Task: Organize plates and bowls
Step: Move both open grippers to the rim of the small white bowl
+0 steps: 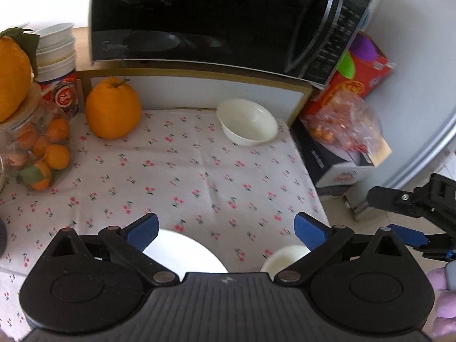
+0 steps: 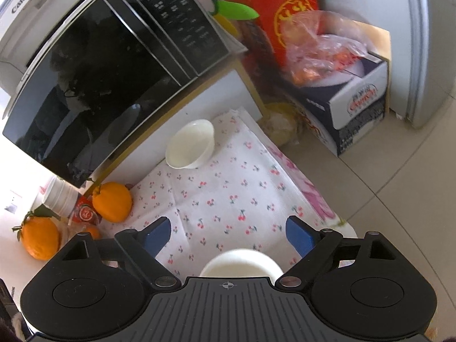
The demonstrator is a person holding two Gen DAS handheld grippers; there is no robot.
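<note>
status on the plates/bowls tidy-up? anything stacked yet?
Nothing looks stacked yet. The far white bowl sits alone on the cherry-print cloth; the plate and the near bowl lie apart. In hand: nothing, left gripper and right gripper have jaws open. Left: gathering all three.

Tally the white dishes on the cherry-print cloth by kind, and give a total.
Bowls: 2, one at the back near the microwave shelf, one at the near edge below the right tool.
Plates: 1, partly hidden under the left tool.
Total: 3.
Both tools are open and hold nothing.
</note>
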